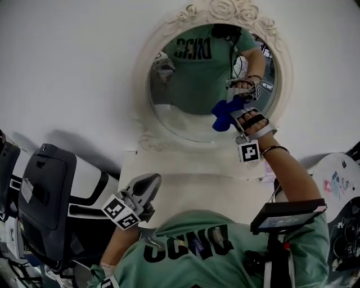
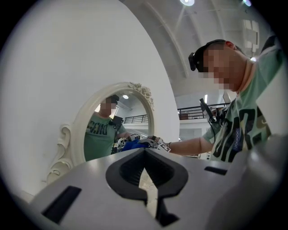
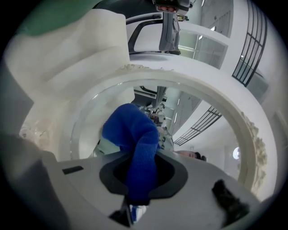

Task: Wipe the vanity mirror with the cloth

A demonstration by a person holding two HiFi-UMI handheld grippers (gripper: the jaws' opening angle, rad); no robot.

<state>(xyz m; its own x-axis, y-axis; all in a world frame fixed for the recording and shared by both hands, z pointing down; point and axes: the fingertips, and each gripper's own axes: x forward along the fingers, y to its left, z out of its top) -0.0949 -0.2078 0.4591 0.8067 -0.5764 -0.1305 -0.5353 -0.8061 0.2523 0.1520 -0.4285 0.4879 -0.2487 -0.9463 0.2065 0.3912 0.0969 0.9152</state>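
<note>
An oval vanity mirror [image 1: 191, 84] in an ornate white frame [image 1: 225, 11] stands against the white wall. My right gripper [image 1: 233, 115] is shut on a blue cloth [image 1: 225, 114], and the cloth presses on the glass at the mirror's lower right. In the right gripper view the blue cloth [image 3: 135, 148] bulges out from between the jaws against the glass [image 3: 198, 117]. My left gripper [image 1: 143, 188] hangs low at the front left, away from the mirror, with nothing in it. Its jaws look closed in the left gripper view, where the mirror [image 2: 112, 130] stands to the left.
A white dresser top [image 1: 185, 185] lies under the mirror. A black and white machine [image 1: 50, 197] stands at the left. A round white table [image 1: 337, 185] with small items is at the right. A dark tablet on a stand [image 1: 287, 214] sits near my right elbow.
</note>
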